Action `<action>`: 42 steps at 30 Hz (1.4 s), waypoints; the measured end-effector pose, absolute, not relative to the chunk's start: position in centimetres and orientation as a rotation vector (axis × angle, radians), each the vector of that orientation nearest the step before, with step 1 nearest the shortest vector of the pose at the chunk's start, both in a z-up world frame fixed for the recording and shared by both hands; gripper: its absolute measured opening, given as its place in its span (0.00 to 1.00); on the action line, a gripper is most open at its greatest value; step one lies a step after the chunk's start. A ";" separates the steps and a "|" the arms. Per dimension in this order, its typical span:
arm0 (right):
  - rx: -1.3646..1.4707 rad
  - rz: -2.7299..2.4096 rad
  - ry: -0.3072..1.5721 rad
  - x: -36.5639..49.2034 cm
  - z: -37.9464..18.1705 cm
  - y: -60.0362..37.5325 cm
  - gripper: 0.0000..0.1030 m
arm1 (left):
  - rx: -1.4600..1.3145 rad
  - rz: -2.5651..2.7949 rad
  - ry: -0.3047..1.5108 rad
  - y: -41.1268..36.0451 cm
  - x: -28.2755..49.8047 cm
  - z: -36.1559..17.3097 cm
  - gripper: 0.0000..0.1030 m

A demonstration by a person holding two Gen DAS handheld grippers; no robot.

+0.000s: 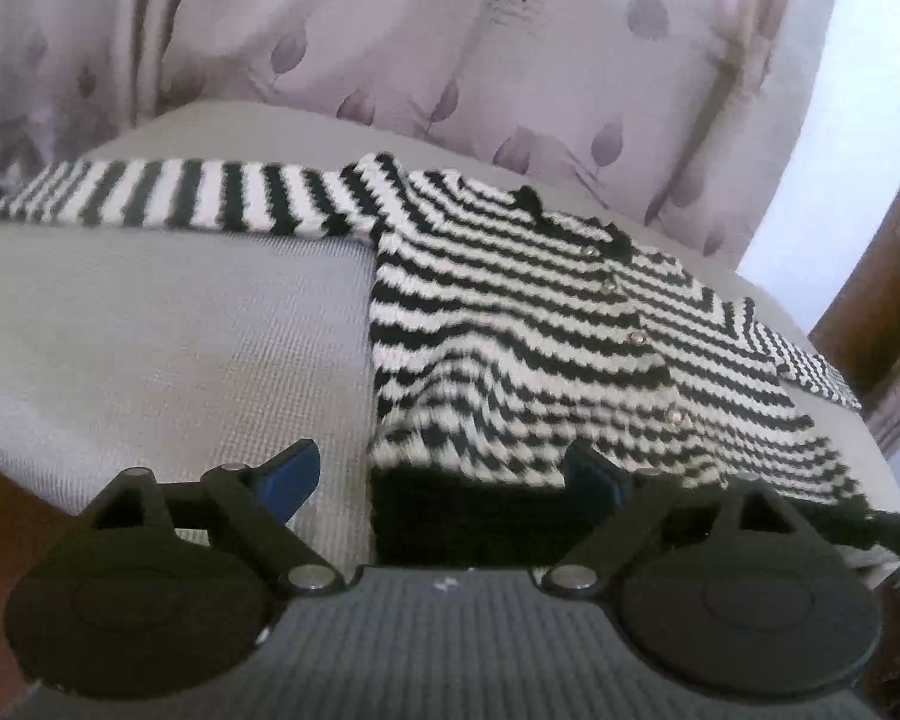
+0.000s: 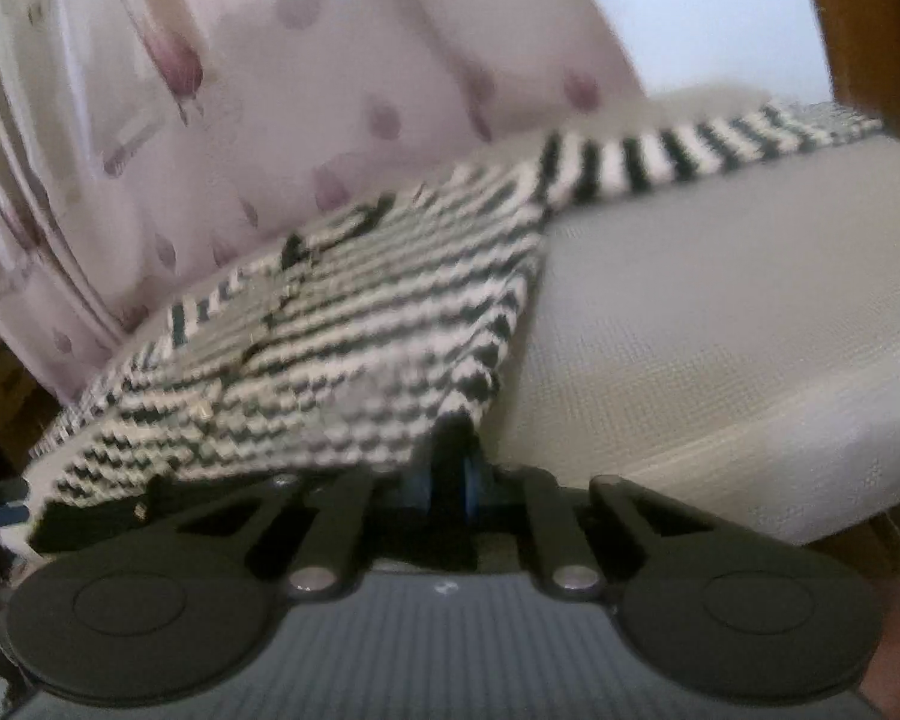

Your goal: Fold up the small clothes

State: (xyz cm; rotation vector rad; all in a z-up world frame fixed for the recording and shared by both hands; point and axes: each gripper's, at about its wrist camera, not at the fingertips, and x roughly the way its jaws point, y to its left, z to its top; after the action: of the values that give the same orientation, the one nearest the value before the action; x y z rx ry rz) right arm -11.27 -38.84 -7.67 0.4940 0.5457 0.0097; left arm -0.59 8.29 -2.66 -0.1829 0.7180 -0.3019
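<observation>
A small black-and-white striped knit cardigan (image 1: 540,324) with metal buttons lies flat on a grey cushion (image 1: 168,348), one sleeve stretched to the left. My left gripper (image 1: 444,480) is open, its blue-padded fingers on either side of the black hem's left corner. In the right wrist view the cardigan (image 2: 342,348) lies ahead to the left, with its other sleeve stretched to the right. My right gripper (image 2: 450,480) is shut on the black hem's right corner, which lifts slightly.
A pale curtain with purple leaf prints (image 1: 450,60) hangs close behind the cushion. Brown wooden furniture (image 1: 882,288) stands at the right. The bare grey cushion (image 2: 720,312) reaches to its front edge on the right.
</observation>
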 end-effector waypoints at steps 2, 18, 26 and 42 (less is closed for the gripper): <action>0.499 -0.007 0.545 -12.6 -7.1 -40.4 0.09 | -0.146 -0.312 0.685 7.7 -0.7 -2.2 0.88; 1.017 -0.161 0.293 -13.3 -5.8 -57.7 0.11 | -0.109 -0.364 0.515 -0.5 6.5 -1.3 0.98; 1.152 -0.381 0.312 -5.3 -9.0 -70.4 0.60 | -0.005 -0.226 0.449 -2.3 12.2 -4.0 0.98; 1.124 -0.473 0.284 3.3 -11.5 -77.2 0.73 | -0.169 -0.231 0.640 -0.6 15.3 -7.6 1.00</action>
State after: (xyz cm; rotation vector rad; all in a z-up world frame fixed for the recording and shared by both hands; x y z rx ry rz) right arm 3.28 -77.16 -11.46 1.1241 0.2840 -0.4734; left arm 15.31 -0.59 -7.60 -0.1689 0.6395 -0.2305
